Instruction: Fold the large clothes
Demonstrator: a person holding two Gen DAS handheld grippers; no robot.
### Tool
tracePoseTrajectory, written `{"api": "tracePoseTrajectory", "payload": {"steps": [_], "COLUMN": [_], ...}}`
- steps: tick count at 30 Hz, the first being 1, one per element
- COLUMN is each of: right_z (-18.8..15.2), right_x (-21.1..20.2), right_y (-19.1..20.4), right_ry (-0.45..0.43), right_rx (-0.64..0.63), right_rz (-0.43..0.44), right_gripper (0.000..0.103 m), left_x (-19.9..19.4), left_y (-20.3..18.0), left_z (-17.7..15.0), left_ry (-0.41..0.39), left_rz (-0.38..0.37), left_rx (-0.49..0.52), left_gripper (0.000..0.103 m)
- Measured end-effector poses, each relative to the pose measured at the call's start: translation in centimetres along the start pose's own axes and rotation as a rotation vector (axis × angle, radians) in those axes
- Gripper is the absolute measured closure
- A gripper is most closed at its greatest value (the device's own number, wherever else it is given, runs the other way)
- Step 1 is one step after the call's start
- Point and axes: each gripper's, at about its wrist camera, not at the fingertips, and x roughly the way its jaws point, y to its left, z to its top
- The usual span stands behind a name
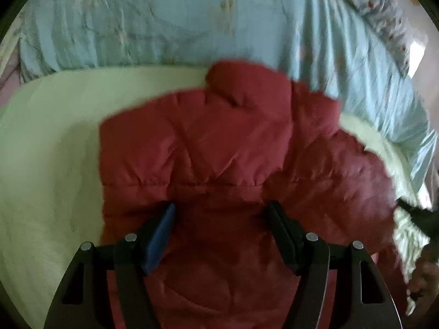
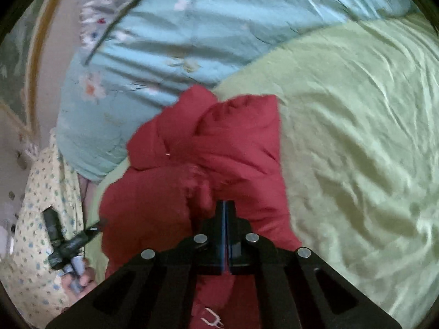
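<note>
My left tongs [image 1: 222,213] are spread apart above the puffy dark-red quilted jacket [image 1: 219,150] on the pale green bedsheet [image 1: 49,150]; right tongs [image 2: 225,208] pinched on its fabric.

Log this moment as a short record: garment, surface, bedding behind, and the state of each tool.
garment: red puffy jacket, lying rumpled
surface: pale green sheet
bedding behind: light blue flowered quilt, bunched along the far side
left tool: open, above the jacket's near part, nothing between its fingers
right tool: shut on a fold of the jacket
</note>
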Motion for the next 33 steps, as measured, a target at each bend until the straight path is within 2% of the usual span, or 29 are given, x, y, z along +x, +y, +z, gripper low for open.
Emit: {"api": "tracePoseTrajectory", "payload": {"steps": [4,6,9,12,14,17,19,20,22,24,33], "right_z": [-1.0,-1.7,-2.6,-3.1,-3.1,-2.2,-2.0,-2.0,-2.2,-2.4,-2.6], "right_x": [-0.1,0.4,2.6,5.6,7.0,7.5,7.5,7.6,7.7,7.7,7.7], "right_y": [4.9,7.0,9.0,7.8,5.4,3.0,2.6,2.7,3.0,3.2,3.6], "right_ry": [-0.033,-0.047,-0.011,0.091,0.139,0.156,0.158,0.157,0.155,0.161,0.169], "right_rx": [-0.188,-0.270,-0.353,-0.333,-0.272,-0.141,-0.115,-0.123,-0.144,-0.145,-0.172], "right_rz": [0.042,0.033,0.018,-0.151,-0.197,-0.137,-0.127,-0.134,-0.153,-0.154,-0.193], "right_gripper": [0.097,0.097,0.097,0.097,0.103,0.103,0.103,0.103,0.103,0.103,0.103], "left_x": [1.3,1.6,1.7,0.7,-1.6,-4.1,-3.6,-2.2,0.0,0.2,-0.6], "left_y": [-1.2,-1.9,-1.9,-1.4,-0.9,-0.8,0.0,0.9,2.9,4.5,4.0], "left_z": [-0.9,-1.3,-1.8,-1.8,-2.2,-2.6,-2.9,-3.2,-3.8,-4.4,-5.8], "left_ry": [-0.008,-0.009,-0.007,-0.011,-0.049,-0.123,-0.100,-0.046,0.025,0.016,-0.010], "left_rz": [0.012,0.019,0.038,0.033,0.030,0.058,0.106,0.143,0.093,0.019,0.061], "left_rx": [0.025,0.046,0.079,0.081,0.083,0.104,0.098,0.085,0.032,-0.026,0.004], "left_gripper": [0.035,0.035,0.035,0.035,0.036,0.036,0.036,0.034,0.033,0.033,0.031]}}
